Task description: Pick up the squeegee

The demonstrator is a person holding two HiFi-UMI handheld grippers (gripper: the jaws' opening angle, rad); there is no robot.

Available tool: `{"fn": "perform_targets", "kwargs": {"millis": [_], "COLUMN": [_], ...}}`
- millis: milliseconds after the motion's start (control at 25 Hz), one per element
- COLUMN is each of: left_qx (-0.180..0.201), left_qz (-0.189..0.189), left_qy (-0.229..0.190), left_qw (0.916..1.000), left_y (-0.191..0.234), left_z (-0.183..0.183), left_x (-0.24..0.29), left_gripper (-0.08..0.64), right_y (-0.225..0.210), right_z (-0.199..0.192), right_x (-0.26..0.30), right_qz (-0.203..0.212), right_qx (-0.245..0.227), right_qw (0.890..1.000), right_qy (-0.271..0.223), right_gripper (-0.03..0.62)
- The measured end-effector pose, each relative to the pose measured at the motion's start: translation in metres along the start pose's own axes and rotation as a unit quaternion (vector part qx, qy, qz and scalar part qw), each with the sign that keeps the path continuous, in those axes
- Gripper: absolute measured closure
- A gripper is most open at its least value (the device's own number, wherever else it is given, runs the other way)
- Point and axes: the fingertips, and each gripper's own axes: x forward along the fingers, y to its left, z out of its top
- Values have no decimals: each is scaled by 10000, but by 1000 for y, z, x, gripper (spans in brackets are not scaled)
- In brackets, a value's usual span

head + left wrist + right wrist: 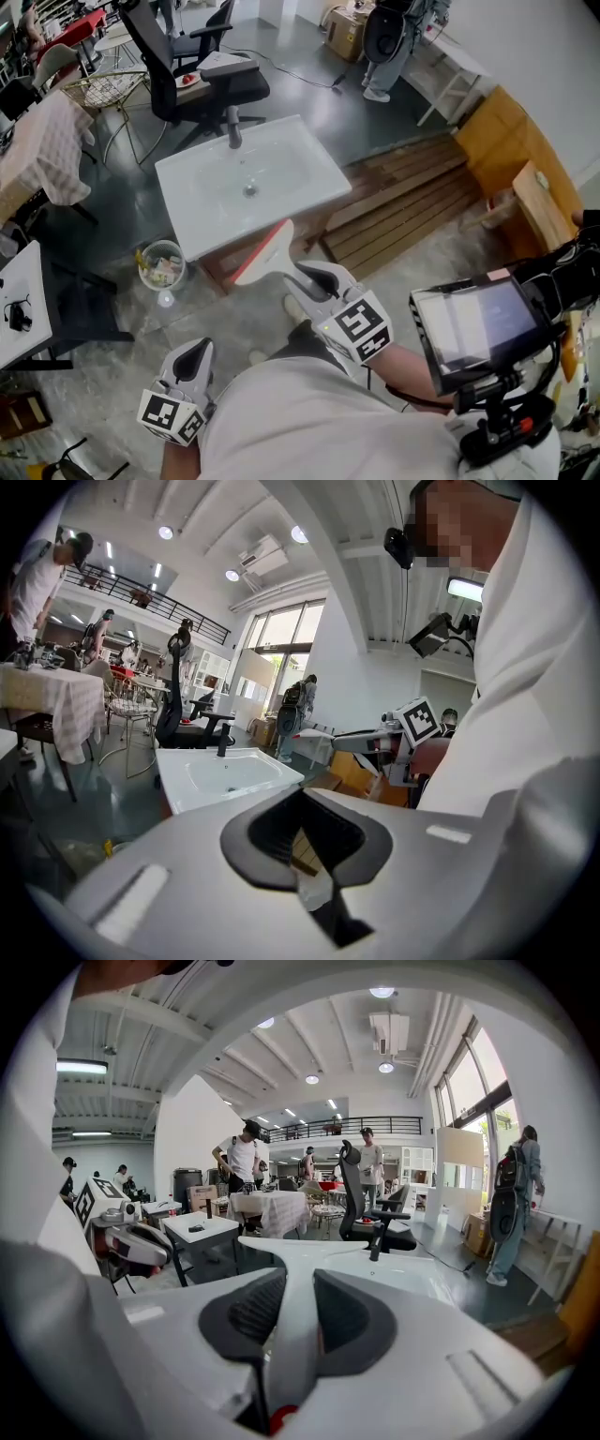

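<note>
The squeegee (264,255) has a white handle and a red-edged blade, and it is held in the air over the near edge of the white sink (187,225). My right gripper (309,278) is shut on its handle, with the blade pointing away from me toward the sink. In the right gripper view the white handle (295,1335) runs up between the dark pads of that gripper (298,1283). My left gripper (200,349) hangs low at the left by my body, shut and holding nothing. From the left gripper view (302,794) the squeegee (314,733) shows off to the right.
A black office chair (202,80) stands behind the sink. A small bin (161,264) sits on the floor at the sink's left. Wooden pallets (412,202) lie on the right. A screen on a mount (478,323) is close at my right. People stand far back.
</note>
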Motion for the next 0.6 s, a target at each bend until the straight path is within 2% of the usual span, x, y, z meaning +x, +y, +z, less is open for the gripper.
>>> {"fn": "perform_targets", "kwargs": {"millis": [600], "left_qx": [-84], "left_qz": [58], "left_qy": [-44], "left_qw": [9999], "left_y": [-1], "left_z": [-1], "left_x": [-2], "left_gripper": [554], "right_y": [7], "right_z": [1], "right_x": [1], "right_qz": [115], "right_qx": [-97], "right_qw": [9999], "right_qy": [64], "right_gripper": [492]}}
